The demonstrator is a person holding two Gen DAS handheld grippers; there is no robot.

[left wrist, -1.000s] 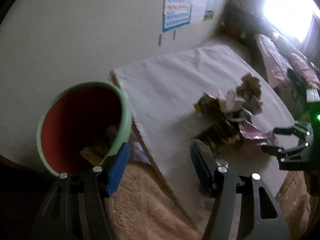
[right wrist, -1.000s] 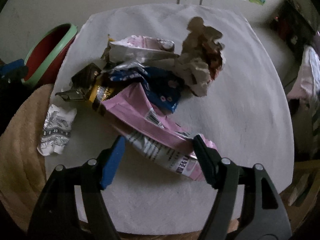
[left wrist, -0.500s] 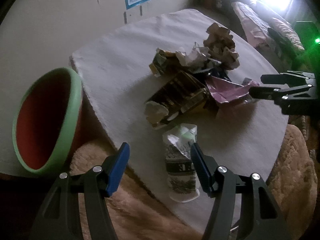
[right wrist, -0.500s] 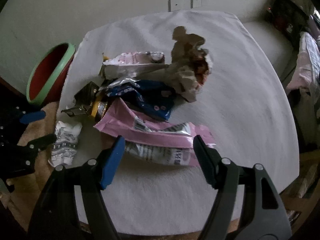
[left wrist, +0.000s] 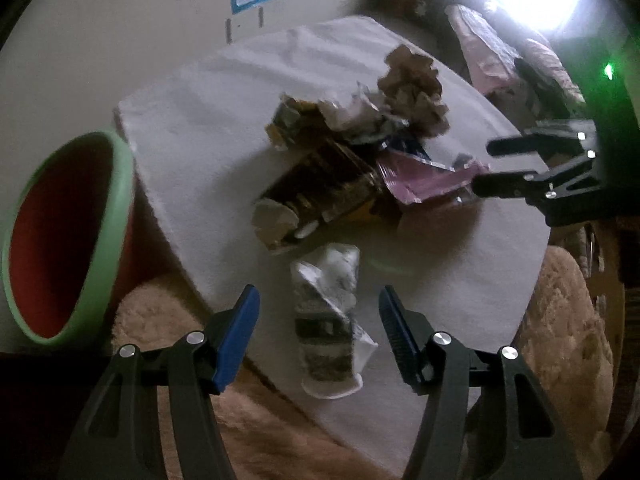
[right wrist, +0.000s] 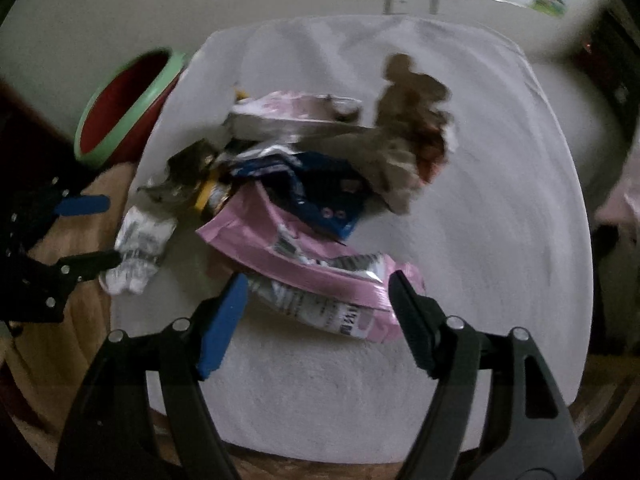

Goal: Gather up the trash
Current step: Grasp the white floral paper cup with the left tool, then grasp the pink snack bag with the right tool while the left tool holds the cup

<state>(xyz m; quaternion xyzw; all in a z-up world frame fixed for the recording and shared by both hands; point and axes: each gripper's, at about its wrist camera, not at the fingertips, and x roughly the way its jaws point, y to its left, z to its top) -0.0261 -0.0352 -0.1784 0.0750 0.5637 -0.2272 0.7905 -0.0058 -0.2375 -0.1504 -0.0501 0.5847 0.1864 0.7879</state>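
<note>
From the left wrist view, the left gripper (left wrist: 315, 322) reaches low over the near edge of a table (left wrist: 224, 120) covered in a white cloth. Its fingers (left wrist: 236, 332) are spread wide on either side of a crumpled white and grey wrapper (left wrist: 326, 316), not touching it. Beyond lies a heap of trash: a dark gold-printed packet (left wrist: 324, 196), crumpled brown paper (left wrist: 414, 92) and a pink wrapper (left wrist: 428, 180). A red bin with a green rim (left wrist: 68, 236) stands off the table's left edge, tilted toward the camera. The right gripper (left wrist: 486, 168) comes in from the right, fingers apart around the pink wrapper's end.

From the right wrist view, the right gripper (right wrist: 316, 304) points level across the table (right wrist: 500, 208), its fingers (right wrist: 222, 320) open wide around the near end of the pink wrapper (right wrist: 308, 268). A blue packet (right wrist: 320, 188) and the brown paper (right wrist: 416, 132) lie behind. The left gripper (right wrist: 96, 232) is at far left, open beside the white wrapper (right wrist: 140, 248), with the bin (right wrist: 124, 108) beyond.
</note>
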